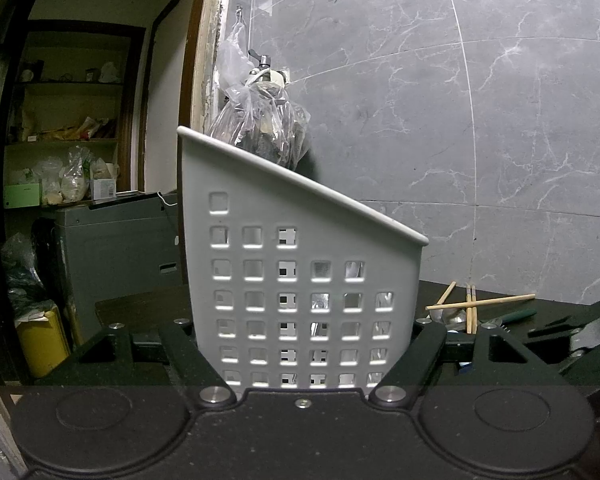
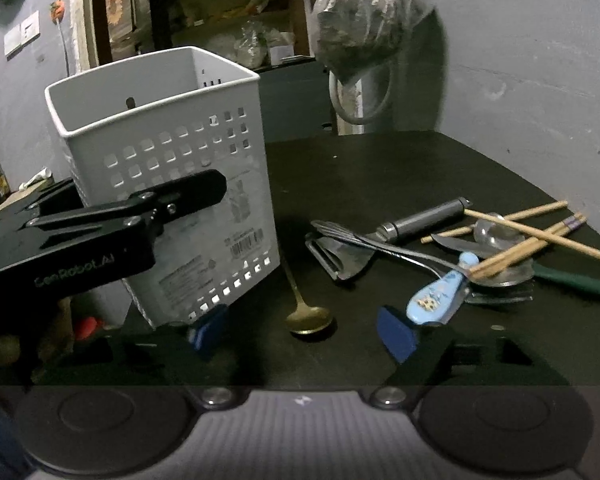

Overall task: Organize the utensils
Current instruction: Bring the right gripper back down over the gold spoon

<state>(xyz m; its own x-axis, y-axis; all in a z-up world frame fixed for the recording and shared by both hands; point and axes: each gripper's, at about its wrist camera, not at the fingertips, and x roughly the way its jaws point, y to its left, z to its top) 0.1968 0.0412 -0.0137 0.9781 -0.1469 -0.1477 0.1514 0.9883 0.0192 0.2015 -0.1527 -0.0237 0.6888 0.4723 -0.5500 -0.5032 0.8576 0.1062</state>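
Note:
A white perforated utensil holder (image 1: 300, 264) stands upright on the dark table (image 2: 380, 168). My left gripper (image 1: 306, 332) is shut on it, one finger on each side wall; in the right wrist view the left gripper (image 2: 180, 200) clamps the holder (image 2: 168, 168) from the left. My right gripper (image 2: 300, 336) is open, low over the table. A gold spoon (image 2: 309, 319) lies between its blue pads (image 2: 396, 338), untouched. To the right lies a pile: a peeler (image 2: 340, 258), a blue-handled spoon (image 2: 440, 296), chopsticks (image 2: 532, 236) and a green-handled knife (image 2: 580, 280).
A filled plastic bag (image 2: 364, 20) hangs on the grey wall behind the table, just past the holder. Chopsticks (image 1: 480, 302) show right of the holder in the left wrist view. A doorway with cluttered shelves (image 1: 68, 140) opens at the left. Bare tabletop lies behind the pile.

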